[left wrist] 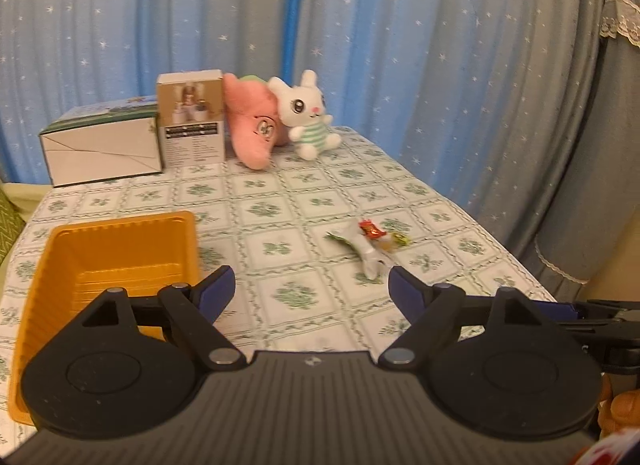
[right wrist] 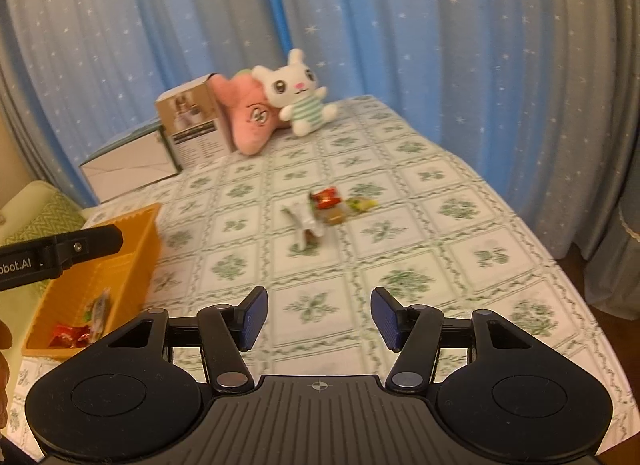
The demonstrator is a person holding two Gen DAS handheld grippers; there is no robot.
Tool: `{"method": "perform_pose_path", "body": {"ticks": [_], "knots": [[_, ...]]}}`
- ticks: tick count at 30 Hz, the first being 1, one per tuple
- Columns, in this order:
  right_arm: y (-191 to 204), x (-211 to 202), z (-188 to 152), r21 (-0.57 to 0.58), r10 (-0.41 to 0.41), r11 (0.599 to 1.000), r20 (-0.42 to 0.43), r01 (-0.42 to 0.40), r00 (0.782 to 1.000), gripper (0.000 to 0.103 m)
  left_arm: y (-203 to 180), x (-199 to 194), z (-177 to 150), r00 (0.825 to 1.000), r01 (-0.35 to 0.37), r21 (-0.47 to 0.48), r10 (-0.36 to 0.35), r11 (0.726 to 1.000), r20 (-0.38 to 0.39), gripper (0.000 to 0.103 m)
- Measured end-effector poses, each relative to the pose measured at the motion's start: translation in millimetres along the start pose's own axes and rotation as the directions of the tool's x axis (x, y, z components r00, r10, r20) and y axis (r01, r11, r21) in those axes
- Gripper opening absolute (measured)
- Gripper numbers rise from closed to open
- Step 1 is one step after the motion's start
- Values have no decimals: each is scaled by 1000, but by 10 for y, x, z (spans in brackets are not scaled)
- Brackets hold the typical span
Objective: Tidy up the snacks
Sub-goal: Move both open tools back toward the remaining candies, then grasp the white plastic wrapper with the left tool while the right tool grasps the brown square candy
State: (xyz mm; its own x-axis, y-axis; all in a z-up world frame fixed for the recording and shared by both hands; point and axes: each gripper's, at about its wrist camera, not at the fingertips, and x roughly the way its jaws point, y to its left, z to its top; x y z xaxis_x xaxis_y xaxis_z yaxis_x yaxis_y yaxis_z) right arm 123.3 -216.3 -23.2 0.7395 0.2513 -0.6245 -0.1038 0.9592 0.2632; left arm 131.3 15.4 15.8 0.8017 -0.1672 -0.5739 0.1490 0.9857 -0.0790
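An orange plastic tray [left wrist: 120,241] sits at the table's left; in the right wrist view the tray [right wrist: 132,233] holds a red wrapped snack [right wrist: 70,335] and another packet. A small pile of snacks lies mid-table: a white packet [left wrist: 366,251], a red candy [left wrist: 371,229] and a yellow-green one [left wrist: 400,240]; the pile also shows in the right wrist view [right wrist: 326,205]. My left gripper [left wrist: 312,289] is open and empty, beside the tray, short of the pile. My right gripper [right wrist: 318,315] is open and empty, well short of the pile.
At the table's back stand a white-green box [left wrist: 102,145], a brown product box [left wrist: 191,121], a pink plush [left wrist: 254,131] and a white bunny plush [left wrist: 308,115]. Blue starred curtains hang behind. The table's right edge [right wrist: 560,261] drops off. A green cushion [right wrist: 44,213] sits left.
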Motion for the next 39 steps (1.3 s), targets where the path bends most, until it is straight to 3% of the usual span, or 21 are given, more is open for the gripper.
{"method": "perform_pose_path", "body": {"ticks": [9,16,20,26,32,39], "knots": [[-313,116,146,-22,-38,999,15,39,999,58,-264,338,55,999,25,5,-24,1000,-32,83],[-552,477,340,-42,-55,998,6,55,998,58,-394,792,107,996,10,-17,-12,1000,-83,82],[-755,727,447,18,-38,999,-17,39,999,58,-457,1097,138,995,21,-31,-24,999,-96,80],[-855,1004,587,55,-16,998,-52,19,999,58,-539,1617,205,992,27,-40,-31,999,-123,69],[-843,1209,688,-16,-74,997,-52,74,996,58,-565,2075,226,988,36,-37,-41,999,-149,64],[-935,1301,760,10,-106,994,-51,107,993,58,-486,2487,224,982,41,-49,-49,998,-181,43]]}}
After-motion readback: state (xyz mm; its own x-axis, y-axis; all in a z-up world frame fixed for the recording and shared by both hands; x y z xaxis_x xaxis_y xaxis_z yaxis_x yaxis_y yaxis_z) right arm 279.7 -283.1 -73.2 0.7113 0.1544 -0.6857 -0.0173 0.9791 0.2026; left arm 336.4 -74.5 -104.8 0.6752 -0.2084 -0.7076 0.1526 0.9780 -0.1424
